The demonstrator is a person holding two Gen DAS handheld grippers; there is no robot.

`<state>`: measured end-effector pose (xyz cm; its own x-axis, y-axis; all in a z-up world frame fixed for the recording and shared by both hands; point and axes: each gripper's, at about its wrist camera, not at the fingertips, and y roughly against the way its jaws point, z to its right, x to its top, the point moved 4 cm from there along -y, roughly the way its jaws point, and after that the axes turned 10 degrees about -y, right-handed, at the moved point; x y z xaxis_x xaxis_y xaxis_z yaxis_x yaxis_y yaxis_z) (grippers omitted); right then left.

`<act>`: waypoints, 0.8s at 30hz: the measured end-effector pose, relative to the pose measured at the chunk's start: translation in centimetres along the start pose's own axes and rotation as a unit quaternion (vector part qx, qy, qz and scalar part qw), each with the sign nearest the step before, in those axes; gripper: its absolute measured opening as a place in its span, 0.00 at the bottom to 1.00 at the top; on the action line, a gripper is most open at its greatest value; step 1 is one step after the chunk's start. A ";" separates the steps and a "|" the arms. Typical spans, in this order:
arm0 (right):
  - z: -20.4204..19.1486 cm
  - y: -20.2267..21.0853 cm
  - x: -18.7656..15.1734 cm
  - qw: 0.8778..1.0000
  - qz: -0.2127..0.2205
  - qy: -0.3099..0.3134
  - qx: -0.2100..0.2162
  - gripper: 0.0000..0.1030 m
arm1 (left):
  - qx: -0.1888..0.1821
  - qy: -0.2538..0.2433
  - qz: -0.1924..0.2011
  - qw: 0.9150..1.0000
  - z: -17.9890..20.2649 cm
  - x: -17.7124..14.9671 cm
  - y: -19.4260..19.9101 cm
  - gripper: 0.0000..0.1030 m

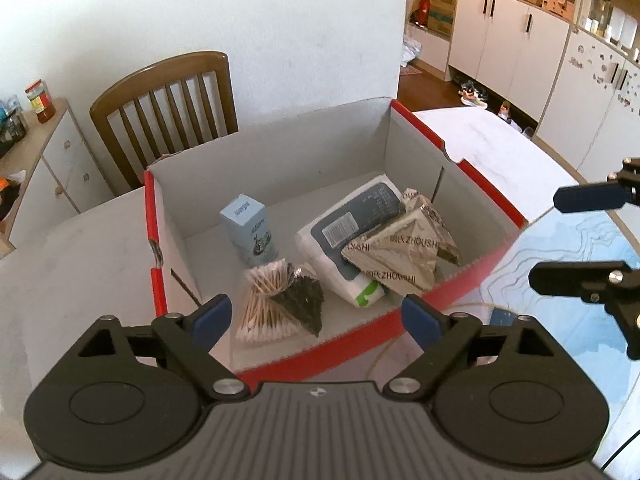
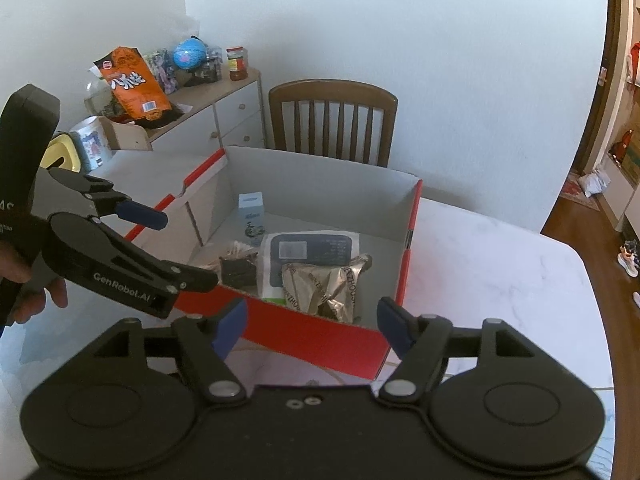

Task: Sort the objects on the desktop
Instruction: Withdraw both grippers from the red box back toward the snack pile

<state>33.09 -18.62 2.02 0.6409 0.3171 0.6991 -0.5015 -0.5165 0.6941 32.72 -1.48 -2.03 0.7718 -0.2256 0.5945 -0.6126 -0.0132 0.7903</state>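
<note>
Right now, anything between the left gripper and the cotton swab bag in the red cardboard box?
Only the red cardboard box's near wall, below the open left gripper. From above, the clear bag of cotton swabs is uncovered.

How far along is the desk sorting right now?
Mostly done, it seems. The red box already holds a bag of cotton swabs, a small blue carton, a tissue pack and tan snack packets. Nothing is in hand: the left gripper and right gripper are both open and empty. No loose items show on the table here.
</note>
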 end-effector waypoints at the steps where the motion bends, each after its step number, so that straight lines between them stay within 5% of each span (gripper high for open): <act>1: 0.0 0.1 -0.1 1.000 0.000 0.001 0.002 0.70 | 0.001 0.000 0.001 1.000 0.2 -0.2 0.2 0.90; 24: 1.5 3.7 -3.1 1.000 0.007 0.006 0.018 0.84 | 0.006 0.036 0.047 0.998 4.6 -2.8 5.9 0.95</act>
<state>30.11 -22.73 2.12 0.6263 0.3198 0.7110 -0.4885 -0.5498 0.6776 26.16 -5.45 0.22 0.7210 -0.1568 0.6750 -0.6843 -0.0077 0.7291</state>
